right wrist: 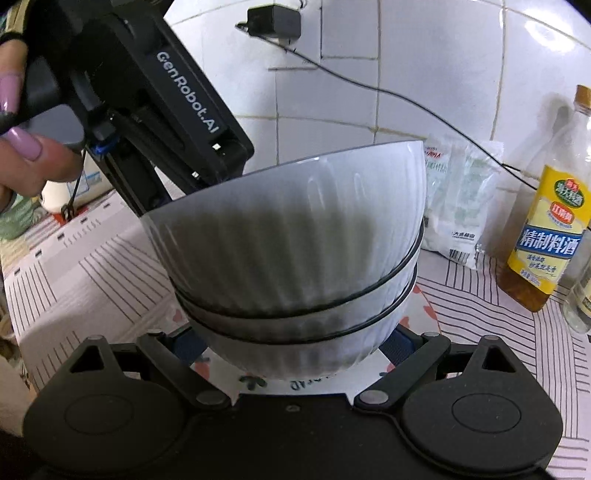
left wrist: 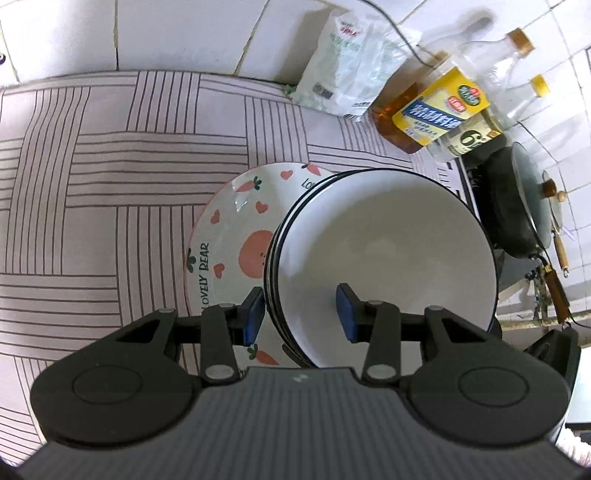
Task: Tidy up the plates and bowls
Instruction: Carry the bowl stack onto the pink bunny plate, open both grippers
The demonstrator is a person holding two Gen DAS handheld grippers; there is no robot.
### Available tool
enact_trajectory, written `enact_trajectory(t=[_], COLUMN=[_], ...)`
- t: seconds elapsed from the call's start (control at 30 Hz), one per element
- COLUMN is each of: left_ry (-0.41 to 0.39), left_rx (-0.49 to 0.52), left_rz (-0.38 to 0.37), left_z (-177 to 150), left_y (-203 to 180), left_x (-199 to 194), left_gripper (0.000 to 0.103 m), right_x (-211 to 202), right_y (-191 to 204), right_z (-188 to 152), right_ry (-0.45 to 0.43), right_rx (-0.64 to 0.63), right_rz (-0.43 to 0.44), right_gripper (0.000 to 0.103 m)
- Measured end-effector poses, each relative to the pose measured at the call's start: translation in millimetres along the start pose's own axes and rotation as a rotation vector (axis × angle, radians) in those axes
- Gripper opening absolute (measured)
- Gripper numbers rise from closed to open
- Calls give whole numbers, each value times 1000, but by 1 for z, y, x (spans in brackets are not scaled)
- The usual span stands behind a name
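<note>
- Wall [left wrist: 184, 29]: white tile, behind the desk.
- Desk [left wrist: 110, 184]: covered with a pale cloth of dark striped blocks; carries everything below.
- Bowls [left wrist: 388, 236]: three nested, white inside, ribbed grey outside, dark rims. Tilted, mouth turned towards the left wrist camera, over the right part of the plate. Whether the lowest bowl touches the plate cannot be told.
- Plate [left wrist: 229, 221]: flat on the desk, white, printed with carrots, hearts, a pink bear and "LOVELY BEAR". Right side hidden under the bowls.
- Left hand-held gripper [left wrist: 300, 310]: clenched on the bowls at the rim, one blue pad outside against the stacked rims, the other inside the top bowl. Seen from the right wrist as a black body reaching down to the upper left rim.
- Right hand-held gripper [right wrist: 295, 343]: grasping the bowls low down, blue pads close against either side of the lowest bowl, largely hidden behind it.
- Wok [left wrist: 517, 206]: dark, lidded, wooden handle, at the far right beyond the bowls.
- Bottle [left wrist: 424, 110]: amber liquid, yellow label, near the wall, clear bottles beside it.
- Bag [left wrist: 343, 62]: white and green, leaning on the wall left of the bottle.
- Hand [right wrist: 22, 147]: on the left gripper's handle, long lilac nails.
- Cable [right wrist: 406, 96]: thin, black, slanting across the tiles.
</note>
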State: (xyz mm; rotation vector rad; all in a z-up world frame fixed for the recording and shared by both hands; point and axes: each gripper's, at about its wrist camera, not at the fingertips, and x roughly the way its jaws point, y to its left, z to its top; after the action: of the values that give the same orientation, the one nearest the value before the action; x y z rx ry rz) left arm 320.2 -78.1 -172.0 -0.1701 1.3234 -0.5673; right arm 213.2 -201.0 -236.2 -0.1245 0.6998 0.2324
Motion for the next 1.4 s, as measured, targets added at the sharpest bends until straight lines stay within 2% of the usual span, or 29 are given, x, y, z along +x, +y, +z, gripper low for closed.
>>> enact_trajectory(t=[0.33, 0.67, 0.87, 1.1, 1.23, 1.4], left_ry=[17, -5, -24, -49, -78, -126], left_rx=[-28, -47, -62, -56, -35, -12], left_rz=[43, 61, 39, 62, 119, 149], left_z=[1, -2, -10, -15, -19, -28], left_y=[6, 5, 3, -2, -7, -10], left_x=[17, 19, 24, 23, 16, -4], left_gripper=[40, 40, 40, 40, 41, 42], right_x=[12, 16, 17, 12, -1, -20], right_y=[-13, -9, -17, -9, -3, 1], right_z=[-6, -7, -11, -6, -6, -1], right_ry=[38, 44, 90, 116, 115, 108], right_rx=[21, -41, 69, 41, 36, 80], right_rz=[39, 23, 34, -22, -43, -85], right_gripper=[97, 97, 97, 97, 97, 97])
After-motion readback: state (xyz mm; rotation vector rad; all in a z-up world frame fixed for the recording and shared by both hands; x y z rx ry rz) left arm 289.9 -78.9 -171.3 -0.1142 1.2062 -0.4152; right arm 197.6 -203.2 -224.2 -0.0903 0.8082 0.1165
